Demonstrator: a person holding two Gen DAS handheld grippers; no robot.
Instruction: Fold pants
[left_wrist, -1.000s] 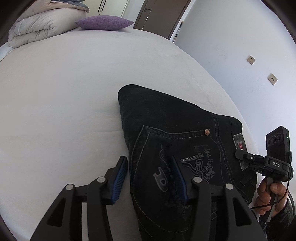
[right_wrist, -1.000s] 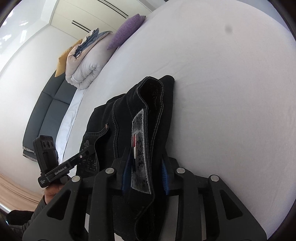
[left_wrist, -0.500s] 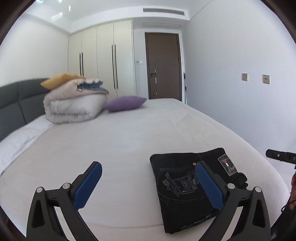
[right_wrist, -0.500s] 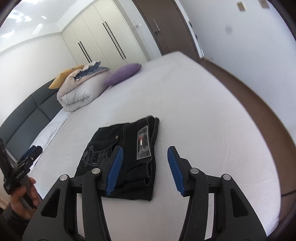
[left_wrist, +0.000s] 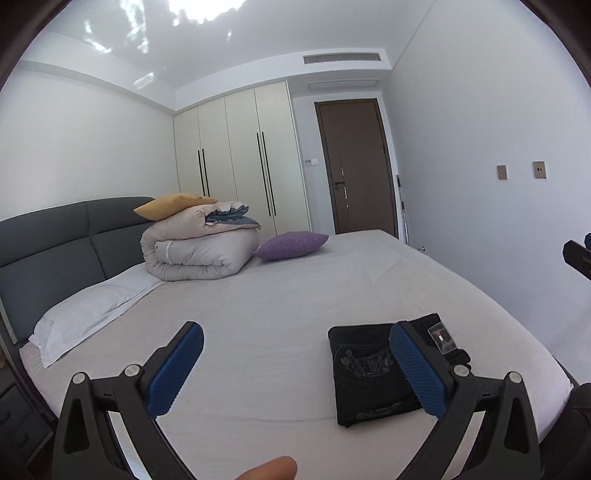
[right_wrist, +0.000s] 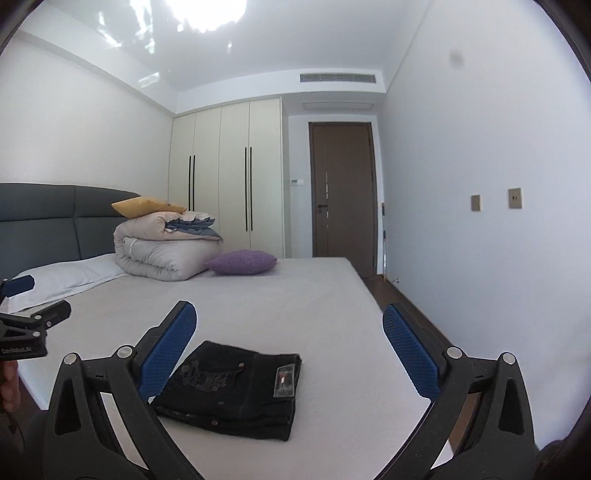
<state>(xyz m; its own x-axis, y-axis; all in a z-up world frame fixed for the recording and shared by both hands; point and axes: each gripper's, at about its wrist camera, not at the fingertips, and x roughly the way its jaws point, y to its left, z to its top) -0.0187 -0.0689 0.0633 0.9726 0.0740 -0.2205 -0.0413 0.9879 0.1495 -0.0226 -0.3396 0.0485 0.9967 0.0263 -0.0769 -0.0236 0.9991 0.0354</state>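
Observation:
The black pants (left_wrist: 369, 373) lie folded into a compact rectangle near the front edge of the white bed (left_wrist: 295, 280), grey label up. My left gripper (left_wrist: 295, 328) is held back from and above the bed, open, nothing between its blue pads; its right finger overlaps the pants only in the picture. In the right wrist view the pants (right_wrist: 236, 391) lie low between the fingers of my right gripper (right_wrist: 289, 308), well behind it. Its jaws are opening and stand wide, touching nothing. Part of the left gripper (right_wrist: 22, 332) shows at the left edge there.
A rolled duvet (left_wrist: 199, 247) with a yellow cushion (left_wrist: 173, 205) on top, a purple pillow (left_wrist: 291, 245) and a white pillow (left_wrist: 85, 314) lie toward the grey headboard (left_wrist: 48, 243). Wardrobe (left_wrist: 240, 162) and brown door (left_wrist: 354, 166) stand behind. A wall (right_wrist: 480, 221) flanks the bed's right side.
Both grippers let go of the pants, opened wide, and drew back and up from the bed. The views swung from looking down at the fabric to looking level across the room.

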